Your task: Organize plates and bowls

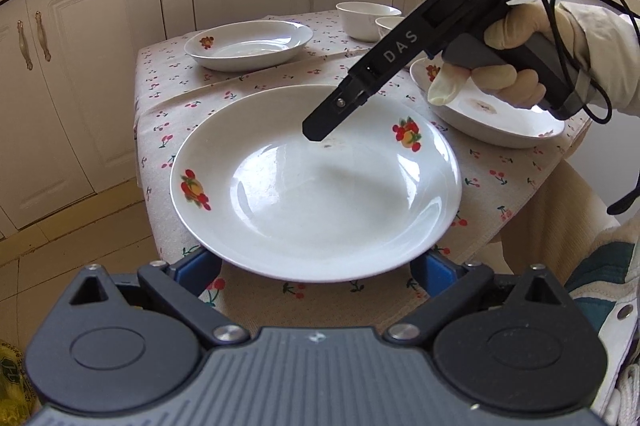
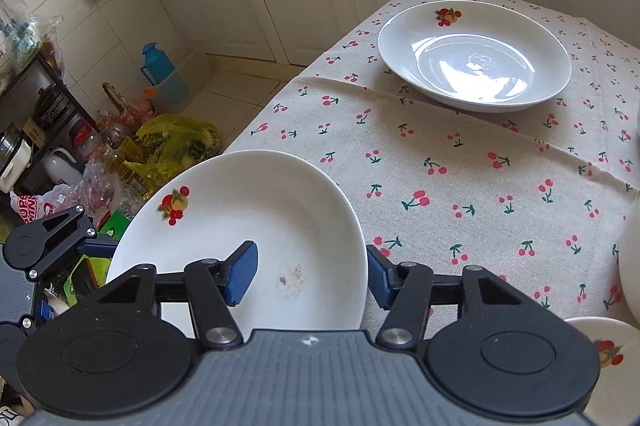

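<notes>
Plate (image 1: 316,185) with fruit decals sits at the near corner of the desk (image 2: 460,185), overhanging its edge, and both of our hand-held grippers are at it. In the left wrist view, our left hand-held gripper (image 1: 316,270) is spread wide, its blue pads (image 1: 200,266) showing on either side of the plate's near rim and partly tucked under it; we cannot tell whether they touch the plate. Our right hand-held gripper (image 2: 312,276) straddles the plate's rim: in the right wrist view one blue pad (image 2: 240,276) hangs over the plate's inside, near a small brown smudge (image 2: 292,278), while the other pad is outside the rim, over the cherry-print cloth (image 2: 440,226). Its jaws stand open around the rim, with a gap on the inside pad. A second plate (image 2: 476,57) lies further along the desk, well apart. A third plate (image 1: 492,113) lies to the right, behind our gloved right hand (image 1: 508,65), and two white bowls (image 1: 368,19) stand at the far end.
</notes>
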